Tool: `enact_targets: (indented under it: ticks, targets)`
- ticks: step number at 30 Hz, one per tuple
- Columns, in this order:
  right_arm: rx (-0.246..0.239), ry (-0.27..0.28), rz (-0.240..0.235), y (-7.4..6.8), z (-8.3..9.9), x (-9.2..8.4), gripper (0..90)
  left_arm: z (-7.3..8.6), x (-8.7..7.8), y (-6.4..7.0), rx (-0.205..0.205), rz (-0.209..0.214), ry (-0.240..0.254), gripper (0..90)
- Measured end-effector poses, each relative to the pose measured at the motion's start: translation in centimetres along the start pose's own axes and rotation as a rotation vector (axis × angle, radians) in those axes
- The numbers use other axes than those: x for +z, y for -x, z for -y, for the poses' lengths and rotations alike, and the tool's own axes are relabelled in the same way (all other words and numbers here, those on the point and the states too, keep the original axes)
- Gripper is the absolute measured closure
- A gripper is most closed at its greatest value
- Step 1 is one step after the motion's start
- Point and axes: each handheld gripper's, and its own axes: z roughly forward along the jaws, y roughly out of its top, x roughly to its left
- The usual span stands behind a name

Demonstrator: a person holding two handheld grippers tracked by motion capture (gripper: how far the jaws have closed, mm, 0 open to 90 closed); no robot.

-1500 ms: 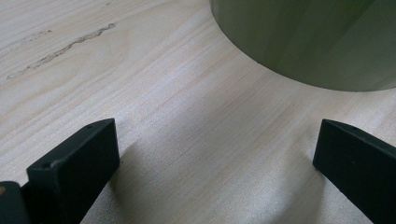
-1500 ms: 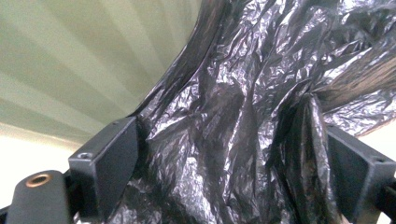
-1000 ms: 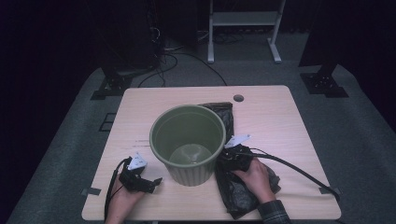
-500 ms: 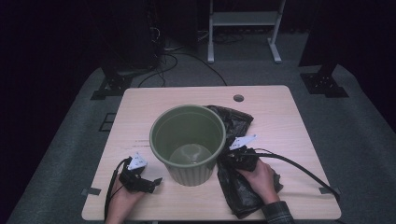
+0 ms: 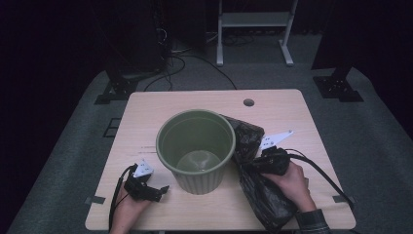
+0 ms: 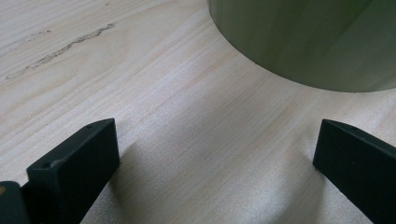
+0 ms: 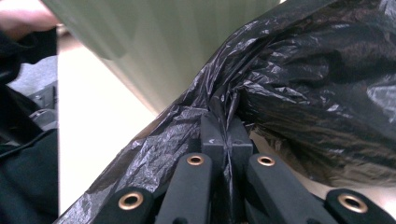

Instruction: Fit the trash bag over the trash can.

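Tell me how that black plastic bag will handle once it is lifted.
The black plastic bag looks thin and crinkled, so probably floppy and light. It bunches where the right hand-held gripper pinches it, so likely to drape and drag against the green bin.

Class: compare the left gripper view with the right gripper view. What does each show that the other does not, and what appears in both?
Left gripper view alone: the left gripper with its jaws wide apart, nothing between them, over bare wood marked by a scuff.

Right gripper view alone: the right gripper shut on a fold of the black bag, with crumpled plastic bunched around the jaws.

Both: the ribbed green bin close ahead, and the pale table under it.
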Motion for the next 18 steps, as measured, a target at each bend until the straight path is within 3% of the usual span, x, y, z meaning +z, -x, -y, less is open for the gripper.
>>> enact_targets:
  ticks: [9,13,18]
  targets:
    - [-0.088,0.006,-0.027,-2.2,-3.3,-3.6,89.4,0.0,0.0,0.0,0.003,0.0,-0.002,0.0]
    - [-0.132,0.035,-0.074,-3.2,-5.0,-5.3,89.4,0.0,0.0,0.0,0.003,0.0,-0.002,0.0]
    - [-0.184,0.027,-0.118,-4.3,-7.3,-6.6,89.4,0.0,0.0,0.0,0.003,0.0,-0.001,0.0]
